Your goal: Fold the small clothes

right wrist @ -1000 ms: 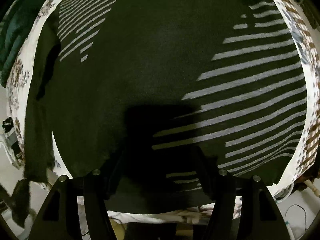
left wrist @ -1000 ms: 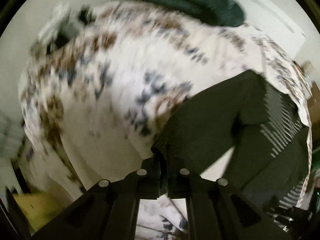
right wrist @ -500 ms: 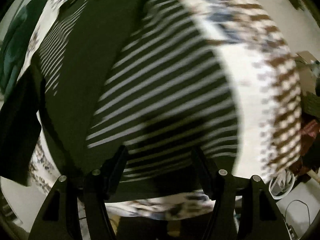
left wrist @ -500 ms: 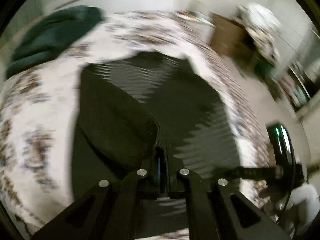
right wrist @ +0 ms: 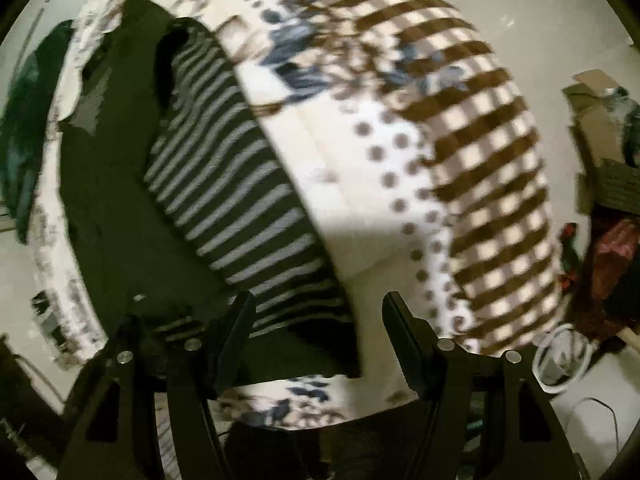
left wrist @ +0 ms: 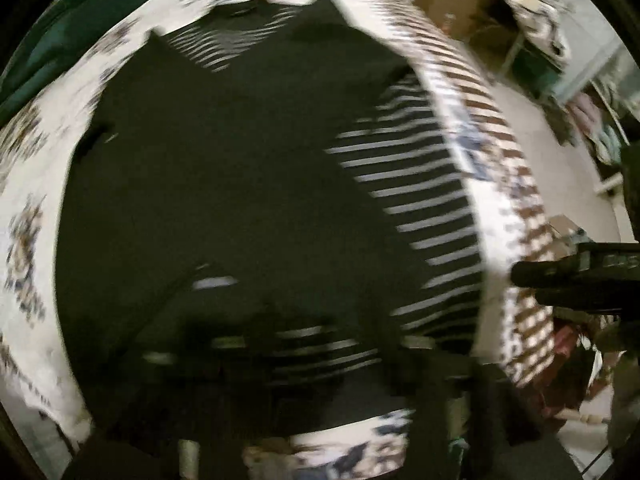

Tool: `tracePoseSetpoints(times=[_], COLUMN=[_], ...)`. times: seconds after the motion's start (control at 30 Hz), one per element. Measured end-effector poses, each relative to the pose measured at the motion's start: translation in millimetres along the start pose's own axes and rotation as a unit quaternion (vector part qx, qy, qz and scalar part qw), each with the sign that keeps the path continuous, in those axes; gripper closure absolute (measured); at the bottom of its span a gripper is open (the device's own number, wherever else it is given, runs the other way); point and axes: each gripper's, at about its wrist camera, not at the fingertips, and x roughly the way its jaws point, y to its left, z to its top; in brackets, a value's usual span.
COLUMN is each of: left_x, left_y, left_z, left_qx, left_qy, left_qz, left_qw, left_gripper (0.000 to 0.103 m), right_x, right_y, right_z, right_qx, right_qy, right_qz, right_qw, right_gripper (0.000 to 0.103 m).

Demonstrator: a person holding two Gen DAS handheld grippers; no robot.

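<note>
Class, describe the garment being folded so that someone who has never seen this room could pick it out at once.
Start at the bed's patterned cover, white with floral prints and a brown checked border. The garment lies flat on it, left of the bare white patch. It is black with thin white stripes, unlike the plain dark green cloth heaped at the far edge.

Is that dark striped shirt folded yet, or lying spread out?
Partly folded: the dark striped shirt lies on the patterned bedcover, one side flap turned over its middle.

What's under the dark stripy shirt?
The dark striped shirt lies on a white bedspread with flowers, dots and brown checks, which shows all around it. Whatever sits directly beneath the shirt is covered.
</note>
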Motion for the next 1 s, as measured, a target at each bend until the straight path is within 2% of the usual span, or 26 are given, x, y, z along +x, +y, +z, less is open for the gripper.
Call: tracePoseSetpoints(times=[0.03,0.1,0.2,0.37,0.4,0.47,0.53,0.63,0.7,0.77,0.8,0.83,0.87,0.9,0.97,1.0], left_x=[-3,-2,3,14,15,16,19,31,42,48,50,52,54,55,56,54], left_y=[19,56,113,204,217,239,251,262,265,265,265,263,262,261,255,253], left_z=[-4,-15,-31,-70,-76,-88,-95,-106,-112,-117,-118,-120,-122,-123,-126,-126], left_qx=[-0.02,-0.052,-0.101,-0.184,-0.198,-0.22,-0.232,-0.235,-0.234,-0.233,-0.23,-0.226,-0.224,-0.223,-0.219,-0.215], left_qy=[0.002,0.011,0.032,0.061,0.061,0.058,0.06,0.073,0.092,0.094,0.093,0.093,0.09,0.085,0.072,0.066], left_qz=[0.01,0.029,0.059,0.123,0.131,0.138,0.138,0.126,0.113,0.101,0.096,0.092,0.082,0.072,0.051,0.05], left_qw=[0.9998,0.9982,0.9926,0.9732,0.9696,0.9639,0.961,0.9609,0.9612,0.9626,0.964,0.9652,0.9669,0.9685,0.9718,0.9731], left_gripper=[0.023,0.021,0.021,0.021,0.021,0.021,0.021,0.021,0.021,0.021,0.021,0.022,0.025,0.03,0.075,0.087], right_x=[1,7,23,69,76,82,81,84,84,70,61,47,37,30,32,40], right_y=[1,14,41,67,71,74,69,65,57,41,32,17,4,-8,-30,-38], right_z=[2,5,6,22,23,19,10,-10,-14,-11,-8,-4,-1,3,10,13], right_qx=[-0.007,-0.028,-0.058,-0.073,-0.073,-0.076,-0.068,-0.086,-0.08,-0.046,-0.029,-0.005,0.012,0.026,0.05,0.06], right_qy=[0.003,0.01,0.018,0.025,0.029,0.029,0.038,0.05,0.058,0.06,0.049,0.024,0.004,-0.012,-0.014,0.0], right_qz=[0.014,0.042,0.052,0.051,0.047,0.037,0.037,-0.023,-0.024,0.003,0.008,0.003,-0.01,-0.023,-0.041,-0.035], right_qw=[1.0,0.999,0.997,0.996,0.996,0.996,0.996,0.995,0.995,0.997,0.998,1.0,1.0,0.999,0.998,0.998], right_gripper=[0.035,0.035,0.035,0.036,0.04,0.096,0.096,0.096,0.095,0.076,0.068,0.052,0.043,0.042,0.042,0.042])
